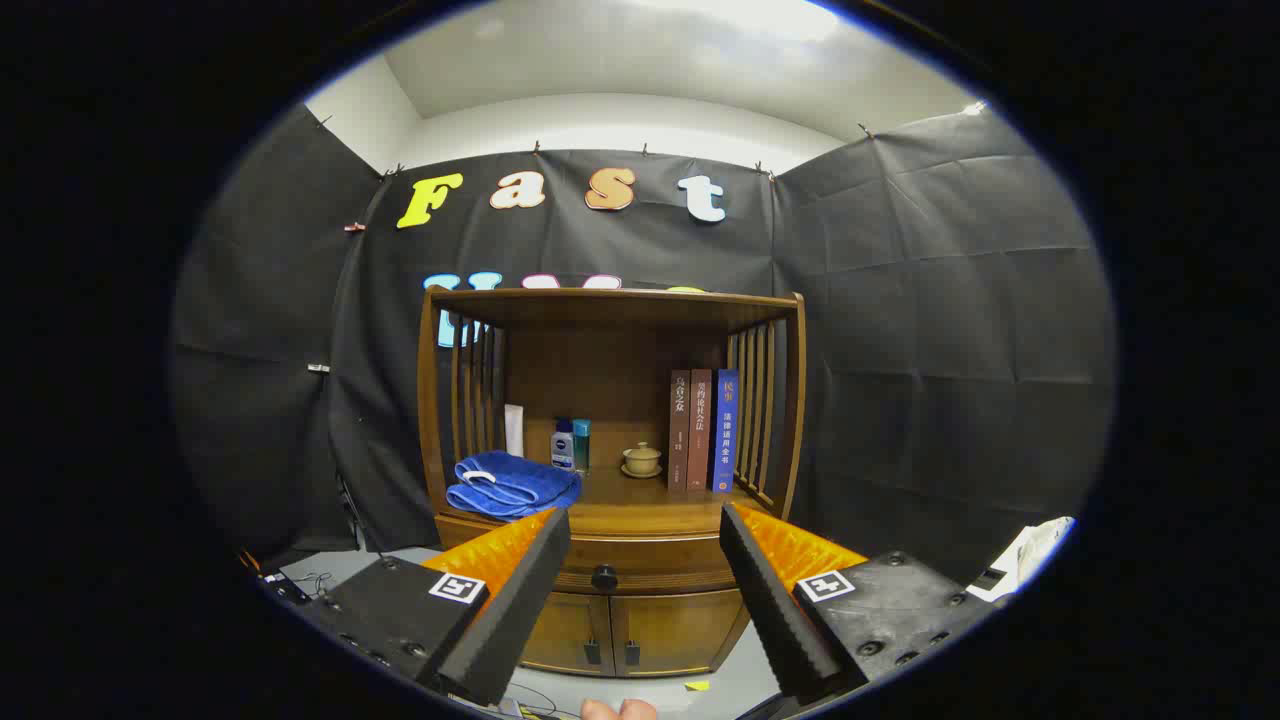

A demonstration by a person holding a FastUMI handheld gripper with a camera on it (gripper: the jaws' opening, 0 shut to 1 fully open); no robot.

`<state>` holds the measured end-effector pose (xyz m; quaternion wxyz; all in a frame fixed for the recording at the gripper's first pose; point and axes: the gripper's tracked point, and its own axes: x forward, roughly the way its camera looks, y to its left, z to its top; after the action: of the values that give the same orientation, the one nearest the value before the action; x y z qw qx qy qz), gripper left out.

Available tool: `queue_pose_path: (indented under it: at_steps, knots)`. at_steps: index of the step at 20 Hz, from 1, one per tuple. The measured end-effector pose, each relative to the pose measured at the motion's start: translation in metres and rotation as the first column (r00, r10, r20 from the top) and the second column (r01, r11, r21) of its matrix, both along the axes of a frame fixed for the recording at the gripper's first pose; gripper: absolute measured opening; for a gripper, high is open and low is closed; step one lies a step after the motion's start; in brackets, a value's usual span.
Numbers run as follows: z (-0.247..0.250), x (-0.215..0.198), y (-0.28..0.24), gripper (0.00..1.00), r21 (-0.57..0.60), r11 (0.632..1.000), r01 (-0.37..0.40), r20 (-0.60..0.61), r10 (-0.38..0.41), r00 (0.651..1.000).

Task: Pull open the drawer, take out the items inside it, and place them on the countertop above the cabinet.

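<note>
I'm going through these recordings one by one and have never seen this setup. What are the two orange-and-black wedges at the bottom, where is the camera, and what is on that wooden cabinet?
The wedges are the two fingers of a hand-held gripper; a person carries it, and the camera rides on it, looking forward along the fingers. The fingers stand wide apart and hold nothing.

Ahead, between and beyond them, is a brown wooden cabinet with a closed drawer, marked by its round black knob, and two small doors below.

On the countertop above the drawer lie a folded blue towel, a small blue-and-white bottle beside a teal container, a small lidded ceramic cup on a saucer, and three upright books. The drawer's contents are hidden.
</note>
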<state>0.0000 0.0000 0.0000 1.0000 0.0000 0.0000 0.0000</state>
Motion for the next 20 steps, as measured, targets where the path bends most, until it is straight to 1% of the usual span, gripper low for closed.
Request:
queue_pose_path:
  at_steps: [6, 12, 20]
  knots:
    - [0.0037, -0.0019, 0.0002, 0.98, 0.004, 1.0, 0.0, 0.021, 0.0, 1.0]
    - [-0.0002, 0.0016, -0.0007, 0.98, 0.036, 0.999, -0.002, 0.01, 0.001, 1.0]
    - [-0.0056, 0.0052, 0.0008, 0.98, 0.027, 1.0, -0.016, 0.025, 0.015, 1.0]
